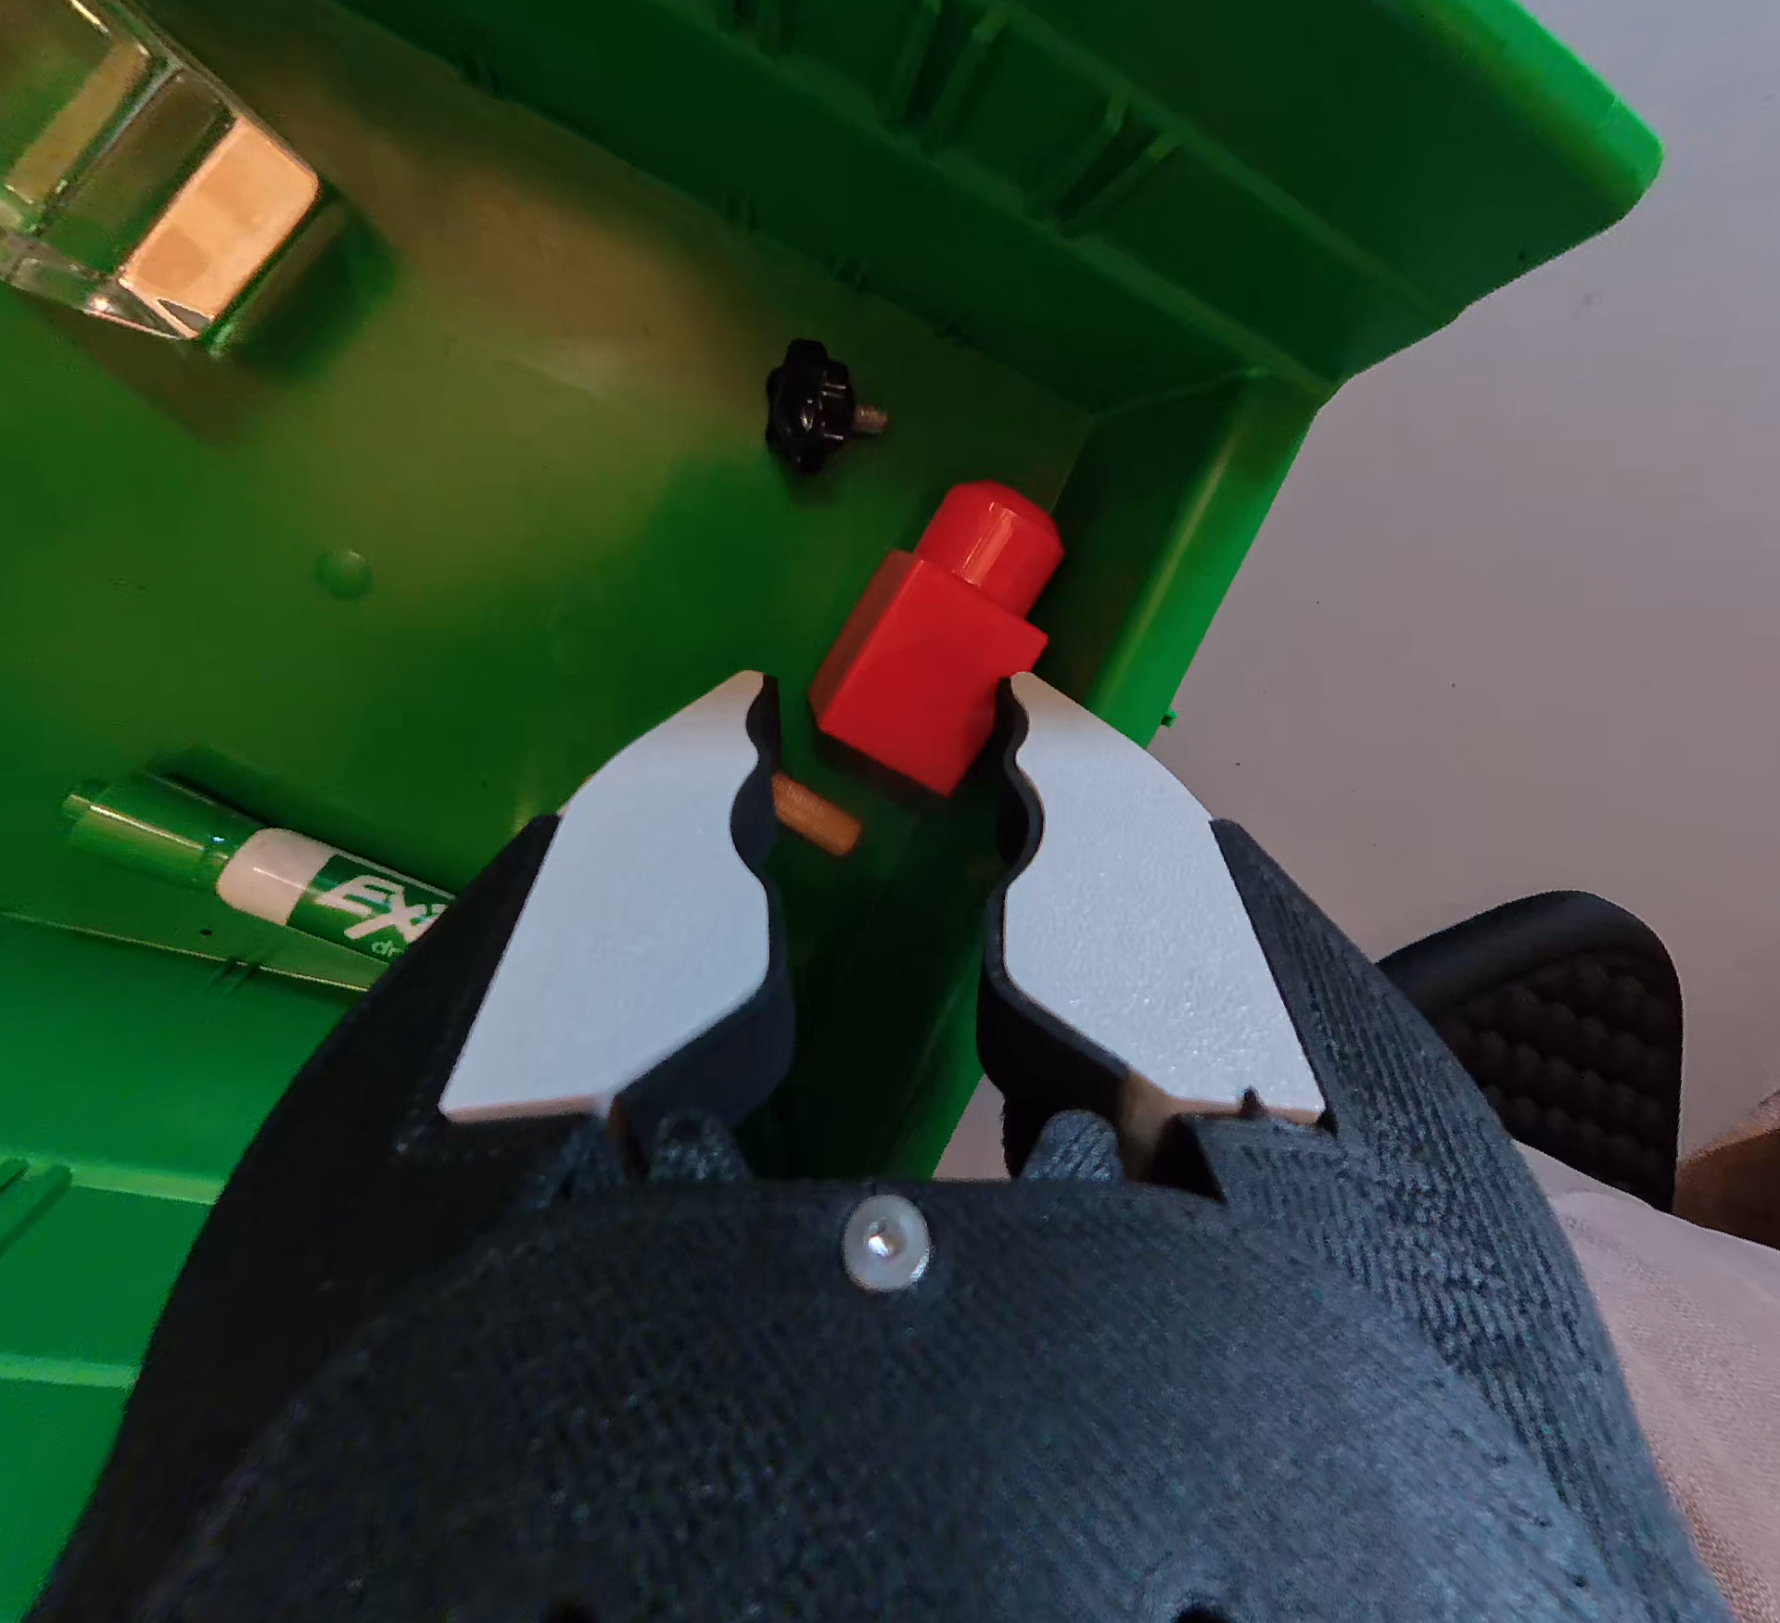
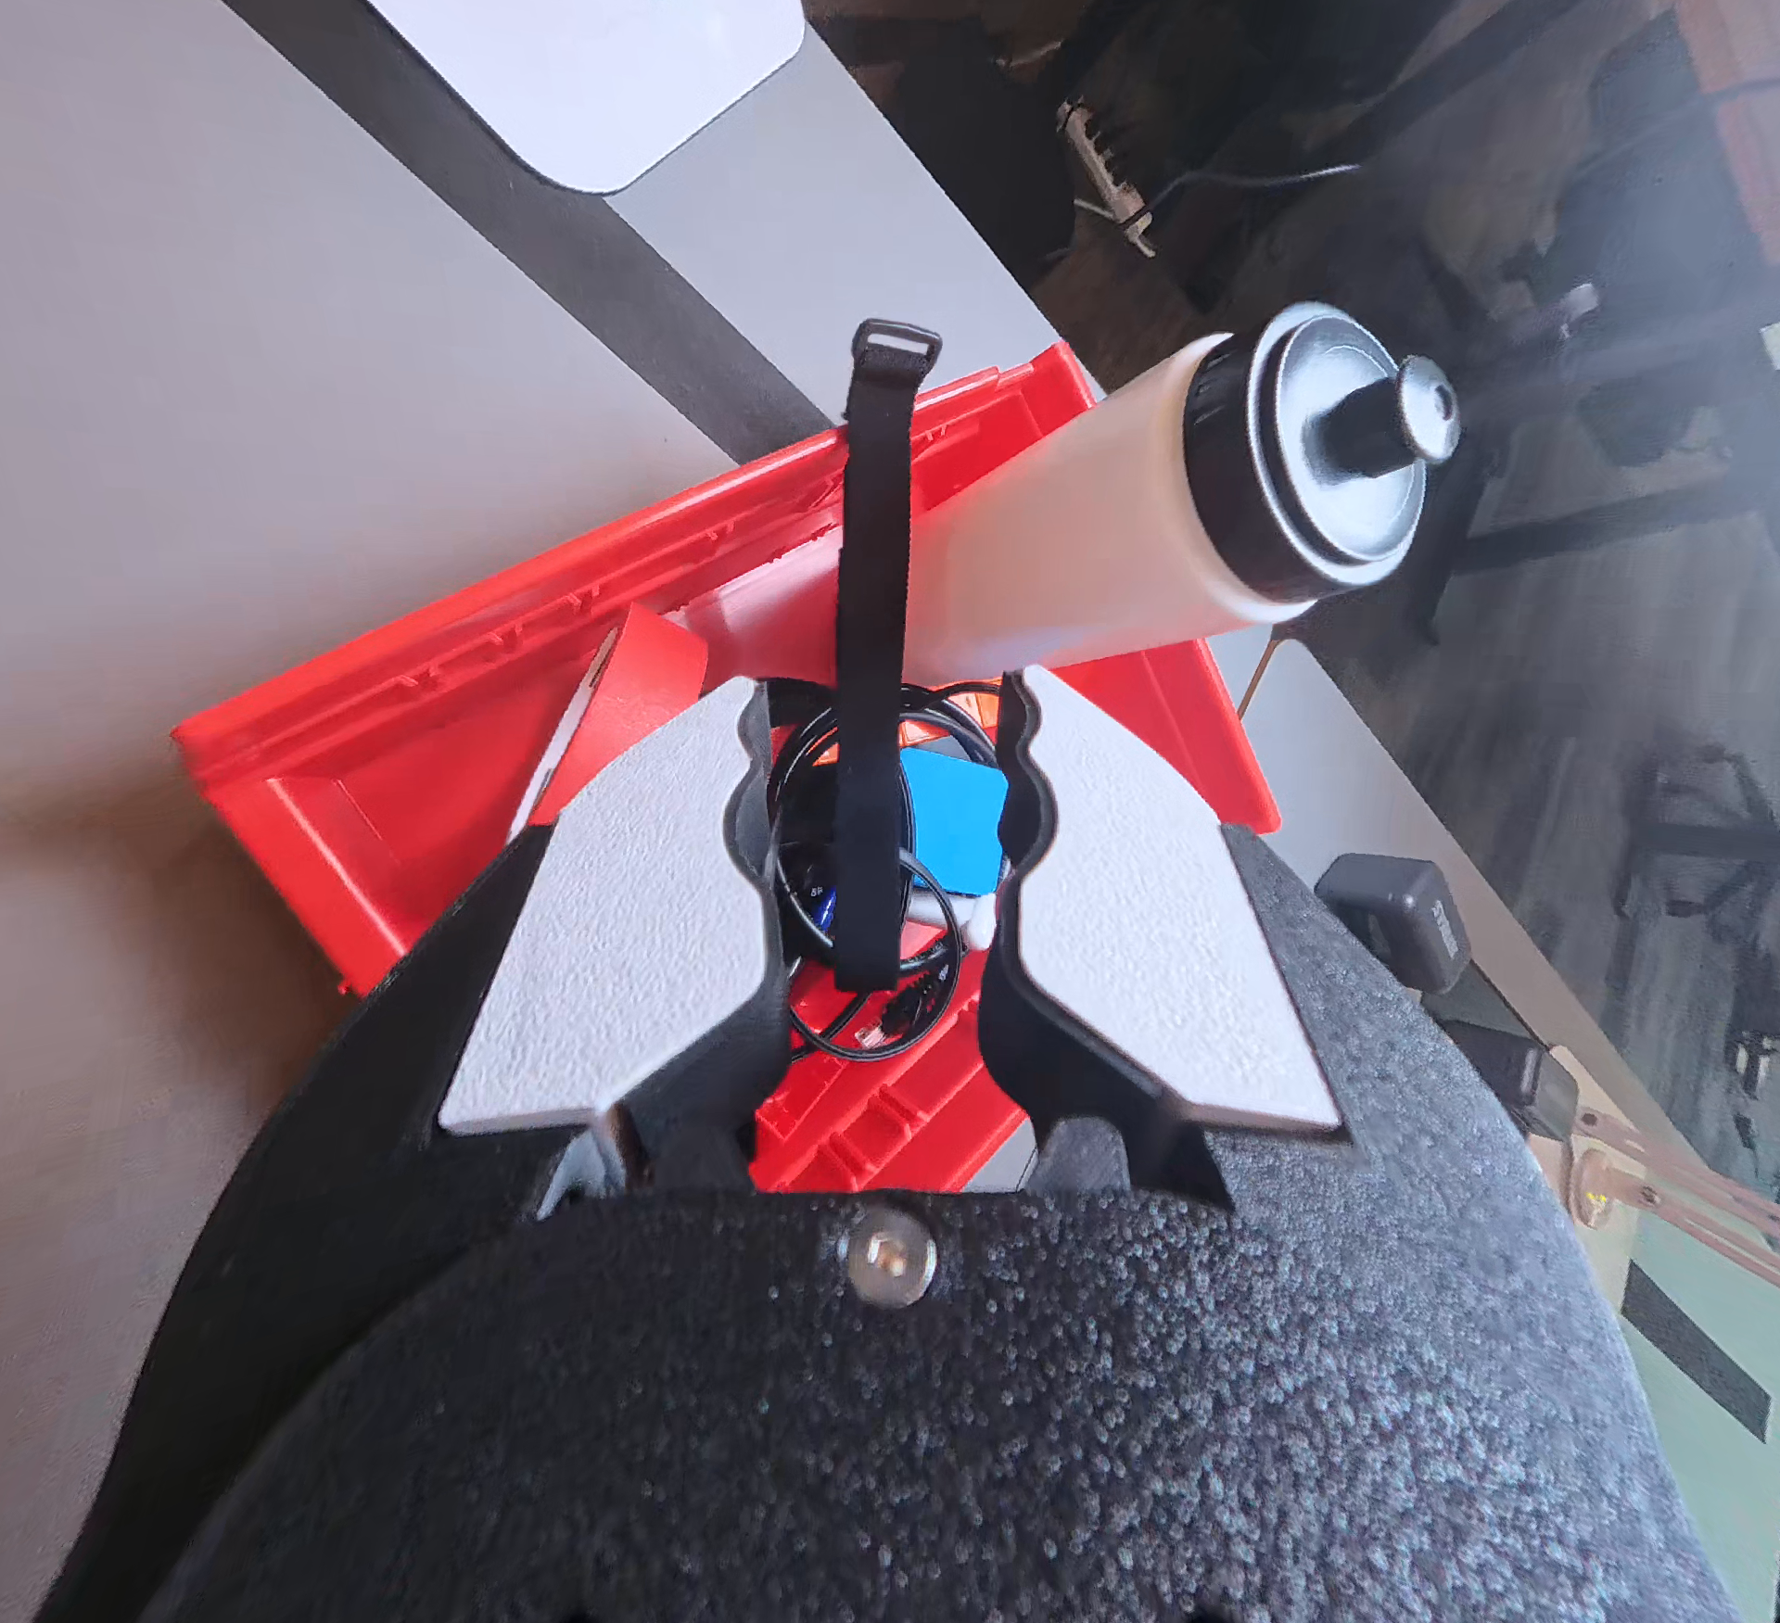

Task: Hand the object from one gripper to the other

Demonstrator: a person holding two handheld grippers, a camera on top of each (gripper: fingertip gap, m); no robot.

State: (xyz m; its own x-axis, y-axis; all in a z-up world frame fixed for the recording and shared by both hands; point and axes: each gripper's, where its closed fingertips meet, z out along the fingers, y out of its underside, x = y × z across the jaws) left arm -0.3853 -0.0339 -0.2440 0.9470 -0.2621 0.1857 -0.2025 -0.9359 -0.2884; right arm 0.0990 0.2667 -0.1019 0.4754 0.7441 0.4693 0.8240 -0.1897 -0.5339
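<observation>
In the left wrist view a red toy block [image 1: 925, 662] with one round stud lies on the floor of a green bin [image 1: 963, 84], close to its corner. My left gripper [image 1: 888, 691] is open, its jaws either side of the block's near end; the right fingertip [image 1: 1035, 715] is at the block's edge. In the right wrist view my right gripper [image 2: 883, 686] is open and empty above a red bin [image 2: 385, 758]. A black strap [image 2: 872, 614] runs up through the gap between the jaws, touching neither.
The green bin also holds a green marker [image 1: 270, 874], a black knob screw [image 1: 809, 407], a small brown peg [image 1: 819, 821] and a clear block [image 1: 125, 161]. The red bin holds a white bottle [image 2: 1108, 537], a black cable [image 2: 809, 806] and a blue pad [image 2: 954, 816]. The left gripper's tips are roughly 60 cm from the right gripper's.
</observation>
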